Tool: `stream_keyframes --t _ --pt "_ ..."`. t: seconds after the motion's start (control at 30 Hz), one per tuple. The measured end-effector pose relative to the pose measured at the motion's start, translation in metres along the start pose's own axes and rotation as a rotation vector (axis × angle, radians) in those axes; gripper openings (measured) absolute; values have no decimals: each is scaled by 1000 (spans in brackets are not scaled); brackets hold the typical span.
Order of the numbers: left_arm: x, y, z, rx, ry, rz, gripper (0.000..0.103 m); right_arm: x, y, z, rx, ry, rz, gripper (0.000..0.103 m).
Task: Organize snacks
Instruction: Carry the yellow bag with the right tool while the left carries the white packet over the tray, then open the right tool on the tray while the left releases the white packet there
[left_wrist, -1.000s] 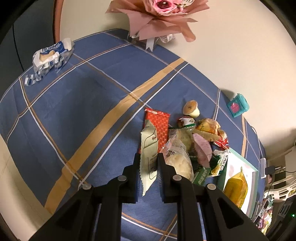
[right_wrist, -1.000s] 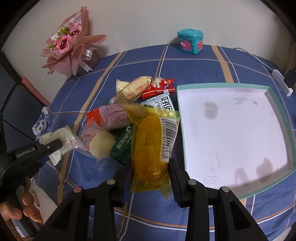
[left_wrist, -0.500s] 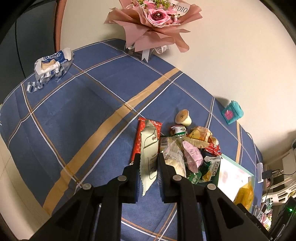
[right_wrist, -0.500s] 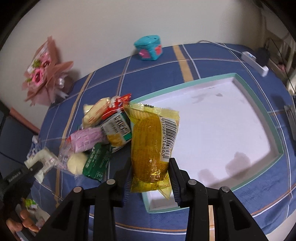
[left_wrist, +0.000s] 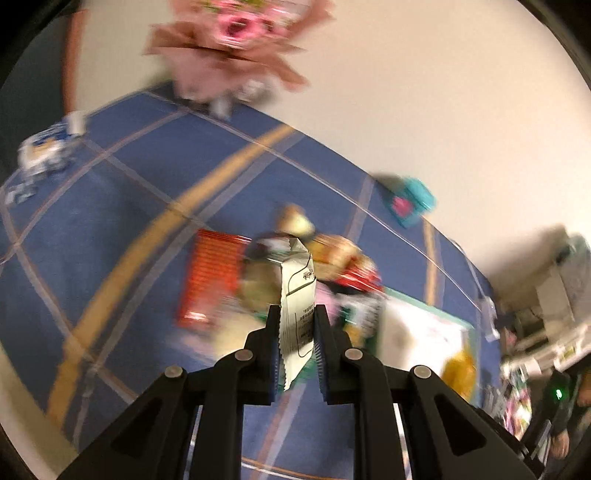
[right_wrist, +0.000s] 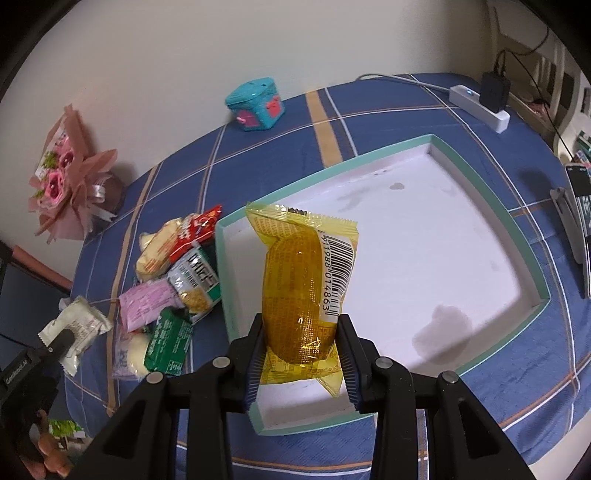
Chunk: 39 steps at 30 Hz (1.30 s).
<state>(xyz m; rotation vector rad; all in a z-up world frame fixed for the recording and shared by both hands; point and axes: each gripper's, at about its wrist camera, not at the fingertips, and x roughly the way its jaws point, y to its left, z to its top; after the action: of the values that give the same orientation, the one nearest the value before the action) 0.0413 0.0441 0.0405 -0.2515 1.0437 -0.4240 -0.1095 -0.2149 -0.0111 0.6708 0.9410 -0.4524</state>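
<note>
The right gripper (right_wrist: 301, 350) is pinching the yellow packet (right_wrist: 304, 295) above the tray (right_wrist: 532, 254); the left gripper (left_wrist: 297, 345) is pinching a white packet (left_wrist: 297, 299). The slippery wrappers may be sliding out.

I see a plain cream wall (right_wrist: 177, 74) behind the bench (right_wrist: 388, 110), draped in blue plaid cloth.
</note>
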Motion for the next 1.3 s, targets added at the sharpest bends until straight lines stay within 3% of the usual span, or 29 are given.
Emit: stream_keyframes --t 0.27,0.47,1.03,1.07,1.13,1.17,1.23,1.3 --pt "45 -89 -20 190 101 -150 17 10 -28 13 76 1 -34 39" --pt "72 -133 -33 283 141 -214 17 14 -45 25 107 -13 -57 39" --pt "153 -179 -36 295 266 -308 17 39 -94 75 135 -54 -163 39" --pt "155 -180 -35 292 263 -303 19 41 -96 77 138 -54 -165 40" --pt "156 -179 -33 283 271 -299 40 42 -99 79 144 -51 -160 42" --pt "156 -178 -33 277 276 -301 59 43 -100 80 148 -48 -156 45" --pt "153 -177 -31 270 279 -298 62 40 -102 80 159 -50 -150 59" --pt "148 -178 -29 286 272 -271 63 39 -101 80 158 -49 -149 59"
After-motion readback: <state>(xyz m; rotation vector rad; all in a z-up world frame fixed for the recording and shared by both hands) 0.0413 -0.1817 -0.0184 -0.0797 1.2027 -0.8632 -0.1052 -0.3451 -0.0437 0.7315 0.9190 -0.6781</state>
